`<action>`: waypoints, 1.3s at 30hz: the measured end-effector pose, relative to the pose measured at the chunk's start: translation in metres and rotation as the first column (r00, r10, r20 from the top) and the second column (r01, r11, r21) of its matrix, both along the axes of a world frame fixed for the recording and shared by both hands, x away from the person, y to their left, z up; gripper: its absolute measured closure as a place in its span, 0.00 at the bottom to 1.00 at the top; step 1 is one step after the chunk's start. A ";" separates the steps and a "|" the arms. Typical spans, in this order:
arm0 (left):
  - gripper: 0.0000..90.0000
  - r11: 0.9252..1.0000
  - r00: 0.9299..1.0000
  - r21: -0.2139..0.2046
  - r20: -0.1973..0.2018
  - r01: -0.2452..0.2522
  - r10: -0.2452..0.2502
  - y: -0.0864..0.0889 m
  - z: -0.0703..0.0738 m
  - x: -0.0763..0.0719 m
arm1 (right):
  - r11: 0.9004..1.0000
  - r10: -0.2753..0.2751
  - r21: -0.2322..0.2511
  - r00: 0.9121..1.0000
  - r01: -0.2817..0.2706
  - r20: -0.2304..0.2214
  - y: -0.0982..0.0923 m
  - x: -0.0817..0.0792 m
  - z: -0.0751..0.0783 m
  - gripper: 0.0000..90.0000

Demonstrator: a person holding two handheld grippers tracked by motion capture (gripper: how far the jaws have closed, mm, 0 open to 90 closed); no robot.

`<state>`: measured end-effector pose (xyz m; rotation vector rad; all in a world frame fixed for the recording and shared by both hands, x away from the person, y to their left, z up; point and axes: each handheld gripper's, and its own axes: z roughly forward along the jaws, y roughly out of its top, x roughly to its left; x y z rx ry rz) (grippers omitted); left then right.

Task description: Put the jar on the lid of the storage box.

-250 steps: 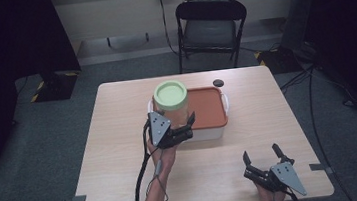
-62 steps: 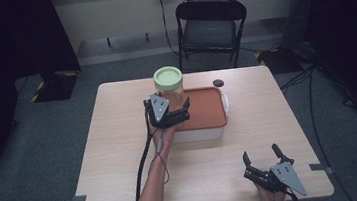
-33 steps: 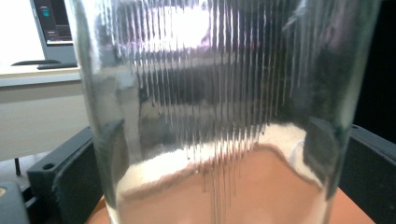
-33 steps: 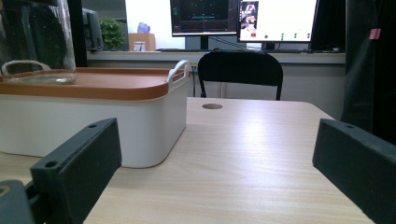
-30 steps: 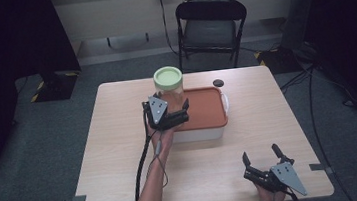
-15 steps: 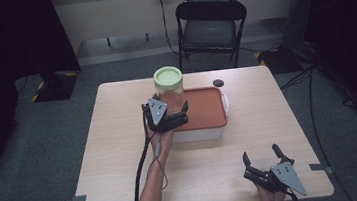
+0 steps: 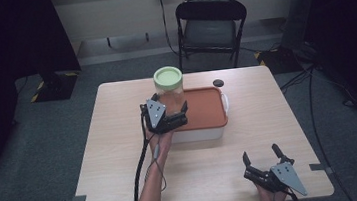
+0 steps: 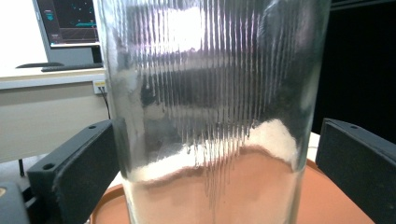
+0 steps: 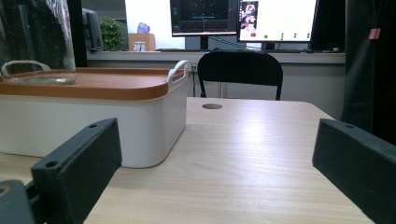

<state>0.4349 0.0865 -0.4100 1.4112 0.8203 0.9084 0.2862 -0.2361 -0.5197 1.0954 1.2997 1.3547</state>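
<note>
In the centre of the high view my left tongs stand spread around the glass jar, jaws on either side but apart from it. The jar stands upright on the orange lid of the white box. My right tongs, lower right, gape empty above the worktop.

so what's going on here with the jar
A person holds a claw in each hand at a wooden table. The left claw is around a clear ribbed glass jar with a pale green lid. The jar stands on the orange lid of a white box. In the left gripper view both jaws sit beside the glass with gaps showing, so the jar looks released rather than clamped. The right claw rests open near the table's front edge, holding nothing.
</note>
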 end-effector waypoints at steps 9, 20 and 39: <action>0.00 1.000 1.000 -0.021 0.013 -0.004 0.004 0.006 0.005 -0.008 | 1.000 0.001 0.000 1.000 -0.001 0.000 0.000 0.000 0.000 0.01; 0.00 0.999 1.000 -0.030 0.009 0.012 -0.012 0.008 0.009 -0.013 | 1.000 0.002 0.000 1.000 -0.002 0.000 0.000 0.000 0.000 0.01; 0.00 0.999 1.000 -0.033 0.015 -0.002 0.003 0.016 0.011 -0.022 | 1.000 0.000 -0.001 1.000 0.000 0.000 0.000 0.000 0.000 0.01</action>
